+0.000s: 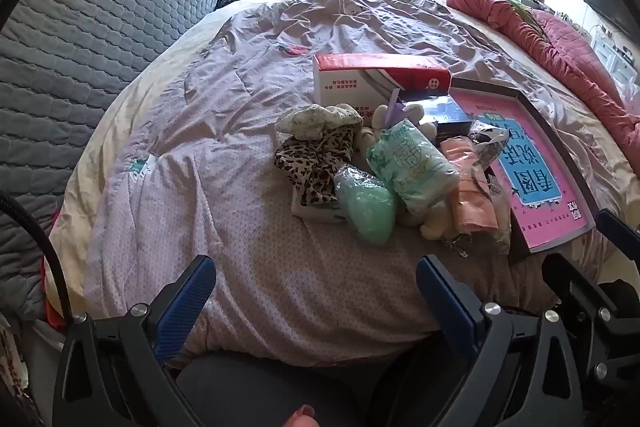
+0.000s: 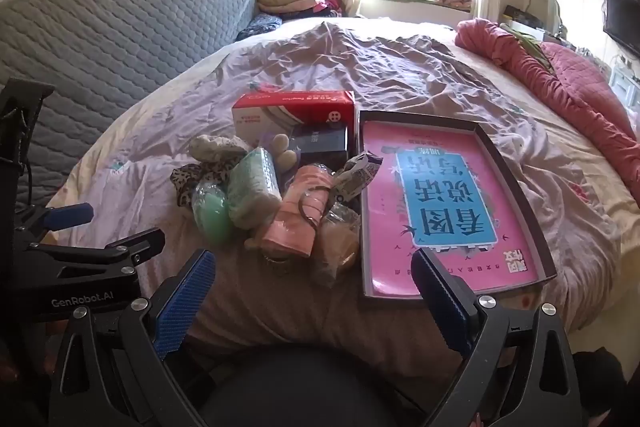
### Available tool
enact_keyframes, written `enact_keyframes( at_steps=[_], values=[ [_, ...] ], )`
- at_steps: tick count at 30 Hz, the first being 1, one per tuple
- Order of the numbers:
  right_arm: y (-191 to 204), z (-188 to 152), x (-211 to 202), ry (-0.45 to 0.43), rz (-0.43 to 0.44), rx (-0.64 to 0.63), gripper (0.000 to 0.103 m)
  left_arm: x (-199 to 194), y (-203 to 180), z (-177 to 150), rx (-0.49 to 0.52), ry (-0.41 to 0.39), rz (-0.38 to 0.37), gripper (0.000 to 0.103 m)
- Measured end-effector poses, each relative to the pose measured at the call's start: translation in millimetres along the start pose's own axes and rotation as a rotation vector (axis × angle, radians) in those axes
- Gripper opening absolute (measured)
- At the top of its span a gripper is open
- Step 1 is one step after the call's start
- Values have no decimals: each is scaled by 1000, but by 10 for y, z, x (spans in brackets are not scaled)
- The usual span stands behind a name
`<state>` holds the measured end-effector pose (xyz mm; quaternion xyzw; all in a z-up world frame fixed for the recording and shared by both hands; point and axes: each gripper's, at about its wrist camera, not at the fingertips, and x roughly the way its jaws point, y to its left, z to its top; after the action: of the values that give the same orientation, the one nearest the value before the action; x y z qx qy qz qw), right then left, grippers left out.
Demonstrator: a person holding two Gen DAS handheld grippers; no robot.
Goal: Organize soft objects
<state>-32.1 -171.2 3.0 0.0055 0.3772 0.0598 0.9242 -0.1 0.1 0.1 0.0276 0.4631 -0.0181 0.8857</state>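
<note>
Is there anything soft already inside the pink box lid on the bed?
No. In the right wrist view the pink box lid lies bare, with the pile of soft objects beside it on the bed.

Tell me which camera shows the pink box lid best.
The right wrist view: the pink box lid lies whole and near the centre, all four dark rims visible. In the left wrist view, the lid sits at the right, partly covered by the packets.

left hand-held gripper (image 1: 316, 285): jaws wide, empty, above bed
pile: leopard-print fabric scrunchie (image 1: 314, 163), mint-green plastic-wrapped bundle (image 1: 366, 205), touching
right of pile: pink flat box (image 1: 536, 171)
</note>
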Motion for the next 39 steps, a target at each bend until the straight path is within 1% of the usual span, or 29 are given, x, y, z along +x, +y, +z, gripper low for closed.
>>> enact_keyframes(
  at_steps=[9,39],
  values=[
    [12,-25,-4,-4,9,-3,98,17,-19,12,6,5,7,101],
    [-9,19,75,7,9,6,98,2,-48,7,1,-2,-4,101]
  ],
)
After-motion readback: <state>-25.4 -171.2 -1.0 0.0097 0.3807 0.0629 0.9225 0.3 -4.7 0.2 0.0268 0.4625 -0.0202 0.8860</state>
